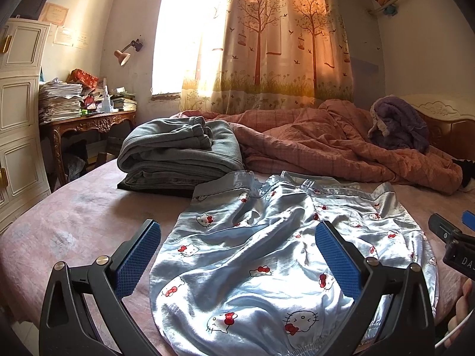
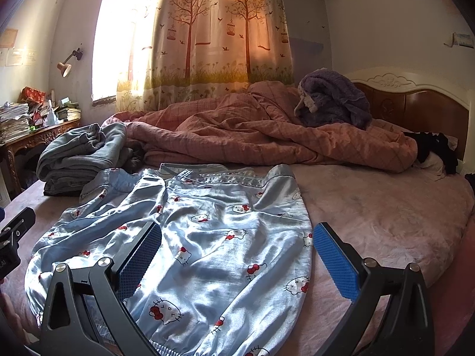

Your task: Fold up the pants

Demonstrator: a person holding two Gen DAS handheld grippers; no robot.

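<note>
pale blue satin, printed with little cat faces and red bows: the pants [image 1: 267, 255] lay spread out on the pink bed [image 1: 74, 222], waistband toward the rumpled quilt [image 1: 341, 139], elastic cuffs nearest the cameras. the cloth was wrinkled and, as far as i could judge, no fold had been made yet; the whole job of bringing one leg over the other and doubling the length was left.

the left hand-held gripper [image 1: 237, 261] hung over the cuff end with its blue pads wide apart, holding nothing. the right hand-held gripper [image 2: 237, 262] was likewise spread wide and empty, one pad above the right leg and the other past the pants' edge over the bare bed.

just beyond the waistband sat a stack of folded grey clothes [image 1: 178, 154], probably finished work. no baskets or boxes showed on the bed. a purple blanket [image 2: 335, 101] lay bunched by the headboard [image 2: 415, 95].
</note>
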